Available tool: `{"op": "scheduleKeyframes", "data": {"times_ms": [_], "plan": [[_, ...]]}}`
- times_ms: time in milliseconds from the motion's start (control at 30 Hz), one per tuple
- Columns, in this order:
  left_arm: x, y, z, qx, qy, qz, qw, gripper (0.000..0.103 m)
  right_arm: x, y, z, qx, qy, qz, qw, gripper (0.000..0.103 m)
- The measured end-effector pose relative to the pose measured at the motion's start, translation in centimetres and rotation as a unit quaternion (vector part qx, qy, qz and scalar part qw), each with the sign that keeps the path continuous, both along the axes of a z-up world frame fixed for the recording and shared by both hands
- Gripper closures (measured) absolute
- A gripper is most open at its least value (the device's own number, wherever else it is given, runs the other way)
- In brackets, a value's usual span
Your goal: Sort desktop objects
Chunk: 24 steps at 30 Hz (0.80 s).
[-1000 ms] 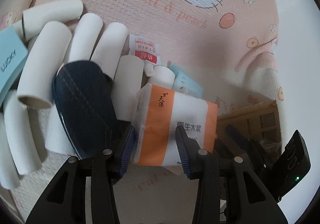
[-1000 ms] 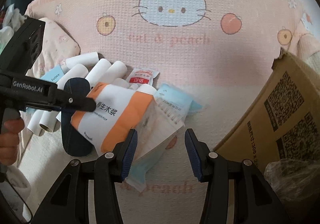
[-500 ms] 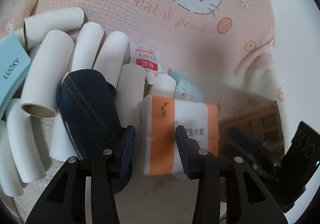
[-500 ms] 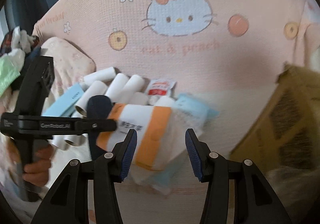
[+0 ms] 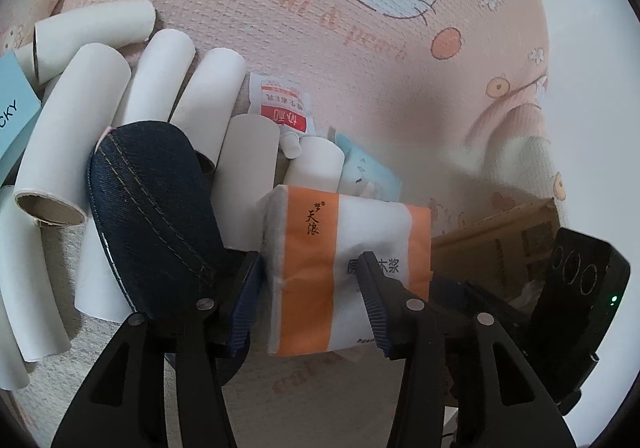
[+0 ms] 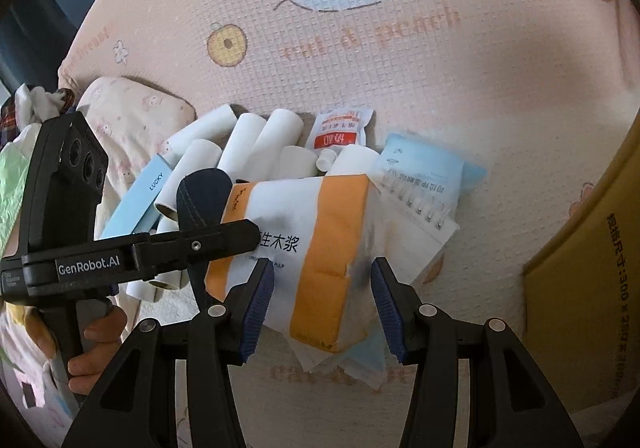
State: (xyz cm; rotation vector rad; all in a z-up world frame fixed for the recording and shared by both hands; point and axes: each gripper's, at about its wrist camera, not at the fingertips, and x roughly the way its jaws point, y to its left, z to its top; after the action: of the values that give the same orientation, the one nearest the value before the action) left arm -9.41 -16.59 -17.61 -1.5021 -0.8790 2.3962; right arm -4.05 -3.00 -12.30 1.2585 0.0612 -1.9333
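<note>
Orange-and-white tissue pack [image 5: 344, 276] passes between the two hand-held grippers over the pink cartoon-print blanket [image 5: 280, 0].

Left hand-held gripper [image 5: 310, 304] has just been opening its jaws; the pack sits between them, low in the middle of the left wrist frame, and the pads look eased off its sides, so I judge it released. Right hand-held gripper [image 6: 322, 306] straddles the same pack [image 6: 304, 248] from below in its own view, jaws apart and not yet pressing, so it counts as released too. Compared with a second ago, the pack stands squarer and lower in the left view, and in the right view it now lies between the blue pads instead of left of them. Likely the right takes it toward the brown cardboard box [image 6: 584, 288] at the right edge.
</note>
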Motion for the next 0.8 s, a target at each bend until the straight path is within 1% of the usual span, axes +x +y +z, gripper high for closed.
{"op": "scheduleKeyframes", "data": {"times_ms": [67, 133, 267, 400, 500, 567, 700, 800], "plan": [[0.1, 0.3, 0.1, -0.006, 0.002, -0.001, 1.0, 0.049, 0.1, -0.2, -0.1, 0.004, -0.001, 0.006, 1.0, 0.053], [0.4, 1.0, 0.5, -0.026, 0.005, -0.005, 0.9996, 0.049, 0.1, -0.3, -0.2, 0.007, -0.001, 0.006, 1.0, 0.05], [1.2, 3.1, 2.2, -0.102, 0.03, -0.013, 0.9942, 0.051, 0.6, -0.2, 0.1, 0.019, 0.019, 0.011, 1.0, 0.049], [2.0, 3.8, 3.6, -0.122, 0.051, -0.015, 0.9911, 0.051, 1.3, 0.3, 0.9, 0.016, 0.04, 0.015, 0.999, 0.049], [2.6, 4.5, 4.7, -0.146, 0.072, -0.026, 0.9863, 0.051, 1.8, 0.8, 1.7, 0.015, 0.053, 0.012, 0.998, 0.049], [3.1, 4.8, 5.3, -0.147, 0.084, -0.028, 0.9851, 0.051, 2.2, 1.1, 2.4, 0.015, 0.065, 0.01, 0.998, 0.049], [4.0, 5.0, 6.3, -0.134, 0.1, -0.025, 0.9855, 0.051, 3.4, 2.0, 4.1, 0.013, 0.095, 0.005, 0.995, 0.049], [4.5, 5.5, 7.2, -0.143, 0.117, -0.03, 0.9823, 0.051, 3.9, 2.2, 5.1, 0.02, 0.107, 0.005, 0.994, 0.049]]}}
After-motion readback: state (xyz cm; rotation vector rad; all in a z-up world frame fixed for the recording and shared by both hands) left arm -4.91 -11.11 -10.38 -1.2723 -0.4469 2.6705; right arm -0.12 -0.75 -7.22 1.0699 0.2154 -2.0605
